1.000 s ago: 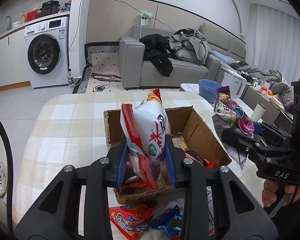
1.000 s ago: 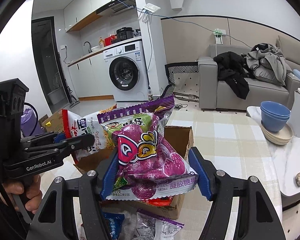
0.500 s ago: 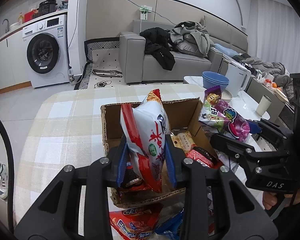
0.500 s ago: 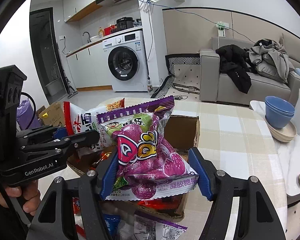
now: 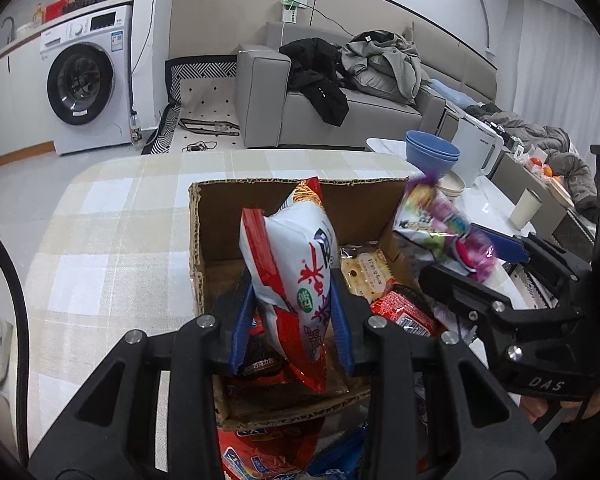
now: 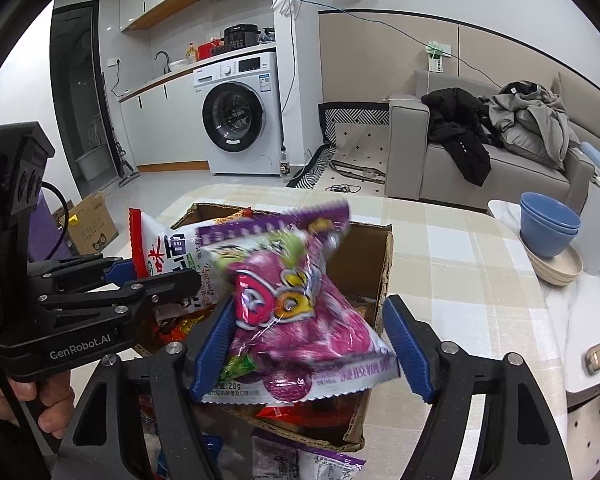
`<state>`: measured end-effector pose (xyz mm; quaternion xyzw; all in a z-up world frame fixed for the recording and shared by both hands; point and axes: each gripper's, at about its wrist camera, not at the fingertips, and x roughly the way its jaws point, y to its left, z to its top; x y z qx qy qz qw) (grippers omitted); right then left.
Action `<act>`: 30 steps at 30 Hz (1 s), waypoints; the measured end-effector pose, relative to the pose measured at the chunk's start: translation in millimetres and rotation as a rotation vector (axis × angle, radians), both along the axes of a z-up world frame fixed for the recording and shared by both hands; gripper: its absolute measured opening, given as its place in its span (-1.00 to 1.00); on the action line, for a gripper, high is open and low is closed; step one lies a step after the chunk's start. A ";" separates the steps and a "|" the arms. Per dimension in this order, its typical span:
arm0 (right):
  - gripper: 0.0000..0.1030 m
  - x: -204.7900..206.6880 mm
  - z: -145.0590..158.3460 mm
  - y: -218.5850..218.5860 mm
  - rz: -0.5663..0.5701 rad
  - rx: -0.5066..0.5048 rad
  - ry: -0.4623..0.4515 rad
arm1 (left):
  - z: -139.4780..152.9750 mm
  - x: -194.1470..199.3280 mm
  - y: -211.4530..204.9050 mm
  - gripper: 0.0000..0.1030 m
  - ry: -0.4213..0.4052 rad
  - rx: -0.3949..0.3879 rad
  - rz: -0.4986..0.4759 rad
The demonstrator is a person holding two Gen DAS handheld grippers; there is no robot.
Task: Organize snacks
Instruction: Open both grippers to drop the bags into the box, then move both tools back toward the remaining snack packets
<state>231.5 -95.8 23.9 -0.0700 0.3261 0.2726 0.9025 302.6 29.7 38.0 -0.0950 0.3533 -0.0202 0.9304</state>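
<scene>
Left gripper still pinching white-red snack bag, now lower over cardboard box, right gripper jaws just opened wider, purple candy bag loose between them above the box

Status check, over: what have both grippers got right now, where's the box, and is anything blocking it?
Left gripper shut on white-red bag over cardboard box. Right gripper just opening, purple bag blurred between its pads. Box partly filled, nothing blocking.

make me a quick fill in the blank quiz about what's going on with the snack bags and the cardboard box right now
1. The left gripper is shut on the red and ____ bag.
2. The bag between the right gripper's opening jaws is mostly ____.
3. Both bags hang over an open ____ box.
4. The stacked bowls beside the table are ____.

Missing words: white; purple; cardboard; blue
</scene>
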 end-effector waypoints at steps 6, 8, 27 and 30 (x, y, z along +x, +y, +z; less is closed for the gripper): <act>0.94 -3.6 3.5 -15.5 -0.014 0.027 -0.003 | -0.4 -0.3 2.9 -0.03 0.003 0.009 -0.006; 0.98 -6.4 4.1 -23.6 -0.020 0.037 -0.002 | 2.6 -4.7 1.9 0.27 -0.005 0.014 -0.015; 0.99 -53.8 -24.1 -87.6 -0.103 0.061 0.124 | 9.3 -94.9 9.8 0.97 -0.041 0.052 0.025; 0.99 -62.9 -32.0 -91.0 -0.104 0.064 0.133 | 1.9 -112.4 14.4 0.97 -0.029 0.047 0.035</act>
